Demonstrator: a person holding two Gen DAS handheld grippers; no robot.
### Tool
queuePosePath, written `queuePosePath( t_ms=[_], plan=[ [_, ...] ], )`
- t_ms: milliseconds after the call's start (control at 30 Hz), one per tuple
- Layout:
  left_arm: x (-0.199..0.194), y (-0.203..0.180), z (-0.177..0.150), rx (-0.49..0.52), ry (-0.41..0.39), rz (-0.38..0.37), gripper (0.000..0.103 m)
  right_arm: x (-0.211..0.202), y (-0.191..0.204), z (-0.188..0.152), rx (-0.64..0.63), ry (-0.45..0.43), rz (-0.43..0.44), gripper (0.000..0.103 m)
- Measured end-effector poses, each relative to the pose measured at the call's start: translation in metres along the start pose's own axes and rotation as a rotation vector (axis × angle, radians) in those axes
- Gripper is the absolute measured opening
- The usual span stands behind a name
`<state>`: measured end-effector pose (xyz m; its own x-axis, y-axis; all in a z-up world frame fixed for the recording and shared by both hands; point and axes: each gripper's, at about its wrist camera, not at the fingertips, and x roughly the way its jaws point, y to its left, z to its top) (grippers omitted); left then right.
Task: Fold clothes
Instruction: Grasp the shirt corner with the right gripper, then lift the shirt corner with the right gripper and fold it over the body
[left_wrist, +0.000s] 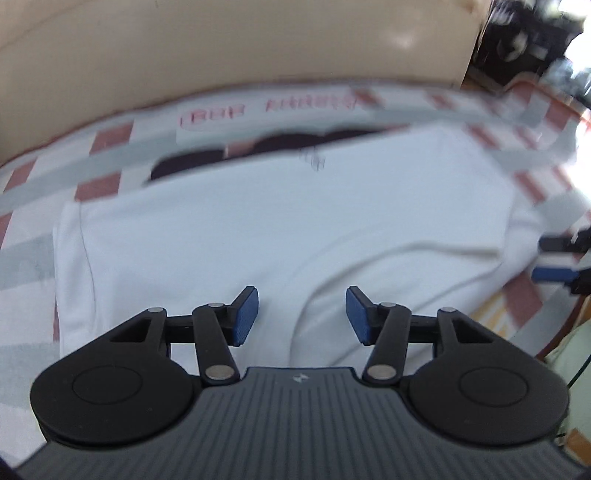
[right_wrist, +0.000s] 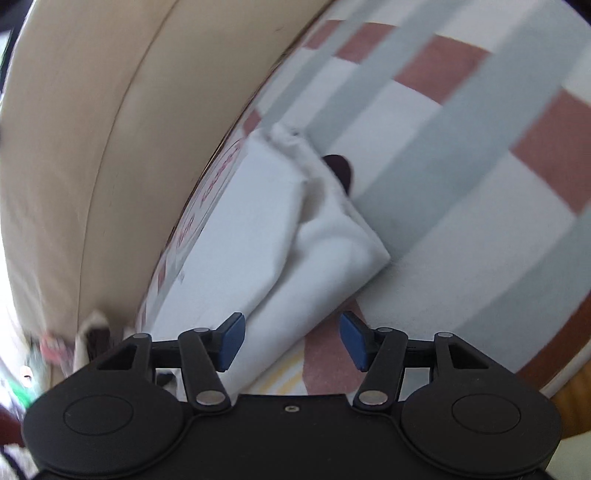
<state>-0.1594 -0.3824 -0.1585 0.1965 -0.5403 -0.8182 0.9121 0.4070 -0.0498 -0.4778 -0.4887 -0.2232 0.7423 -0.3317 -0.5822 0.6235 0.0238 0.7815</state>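
Progress: white cotton garment (left_wrist: 280, 229) lies ahead of the left gripper (left_wrist: 302, 314), already folded into a rough rectangle on the checked red, grey and white bedcover (left_wrist: 110, 162). Side flap is doubled over and its corner sits just past the right gripper (right_wrist: 291, 339). Both grippers stand part open and empty, nothing between the blue pads (left_wrist: 245, 315). Likely left: another fold to halve it, then smoothing. Dark item (left_wrist: 273, 144) peeks out beyond the garment; can't tell what.
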Motion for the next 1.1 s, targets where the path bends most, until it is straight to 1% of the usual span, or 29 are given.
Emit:
queuePosePath(
  t_ms=[67, 100, 167, 267, 300, 367, 400, 433, 467, 500, 567, 600, 667, 733, 767, 833, 900, 967, 1000, 1100],
  plan=[
    [0.008, 0.003, -0.003, 0.006, 0.032, 0.029, 0.053, 0.009, -0.001, -0.002, 0.030, -0.014, 0.009, 0.064],
    [0.008, 0.006, -0.005, 0.002, 0.029, 0.032, 0.054, 0.013, 0.000, -0.003, 0.043, -0.027, 0.019, 0.065],
    [0.002, 0.012, -0.010, -0.036, 0.035, 0.038, 0.060, 0.020, 0.002, -0.002, 0.070, -0.065, 0.044, 0.070],
    [0.000, 0.024, -0.015, -0.092, 0.042, 0.026, 0.061, 0.027, 0.004, -0.002, 0.112, -0.142, 0.060, 0.070],
    [0.000, 0.027, -0.017, -0.106, 0.042, 0.021, 0.062, 0.029, 0.004, -0.002, 0.111, -0.157, 0.064, 0.070],
    [0.000, 0.028, -0.019, -0.109, 0.041, 0.021, 0.063, 0.035, 0.006, -0.001, 0.073, -0.154, 0.078, 0.070],
    [0.000, 0.028, -0.020, -0.106, 0.042, 0.023, 0.063, 0.037, 0.008, 0.000, 0.055, -0.169, 0.073, 0.068],
    [0.000, 0.027, -0.020, -0.101, 0.043, 0.025, 0.063, 0.037, 0.011, 0.001, 0.031, -0.180, 0.060, 0.063],
    [0.001, 0.026, -0.019, -0.097, 0.045, 0.027, 0.063, 0.039, 0.016, -0.001, -0.009, -0.183, 0.037, 0.042],
    [0.000, 0.026, -0.018, -0.097, 0.047, 0.027, 0.063, 0.044, 0.021, -0.002, -0.066, -0.176, 0.008, 0.018],
    [-0.002, 0.029, -0.017, -0.102, 0.048, 0.024, 0.064, 0.045, 0.034, -0.006, -0.160, -0.183, -0.024, 0.018],
    [-0.005, 0.031, -0.017, -0.104, 0.043, 0.021, 0.063, 0.044, 0.042, -0.007, -0.197, -0.188, -0.022, 0.018],
    [-0.015, 0.035, -0.018, -0.074, -0.001, 0.016, 0.063, 0.039, 0.064, -0.006, -0.268, -0.185, 0.012, 0.018],
    [-0.025, 0.045, -0.019, -0.078, -0.023, 0.013, 0.064, 0.033, 0.095, -0.002, -0.349, -0.175, 0.061, 0.017],
    [-0.030, 0.056, -0.019, -0.119, -0.030, -0.013, 0.065, 0.031, 0.110, 0.000, -0.390, -0.170, 0.086, 0.017],
    [-0.040, 0.085, -0.023, -0.253, -0.055, -0.088, 0.070, 0.028, 0.144, -0.001, -0.479, -0.150, 0.142, 0.017],
    [-0.049, 0.118, -0.031, -0.403, -0.074, -0.116, 0.070, 0.028, 0.179, -0.004, -0.569, -0.124, 0.201, 0.017],
    [-0.059, 0.146, -0.040, -0.504, -0.103, -0.123, 0.070, 0.033, 0.212, -0.014, -0.654, -0.080, 0.253, 0.017],
    [-0.064, 0.159, -0.043, -0.540, -0.113, -0.123, 0.070, 0.037, 0.227, -0.023, -0.692, -0.051, 0.270, 0.017],
    [-0.075, 0.185, -0.037, -0.514, -0.101, -0.142, 0.069, 0.057, 0.265, -0.056, -0.788, 0.047, 0.303, 0.016]
  ],
)
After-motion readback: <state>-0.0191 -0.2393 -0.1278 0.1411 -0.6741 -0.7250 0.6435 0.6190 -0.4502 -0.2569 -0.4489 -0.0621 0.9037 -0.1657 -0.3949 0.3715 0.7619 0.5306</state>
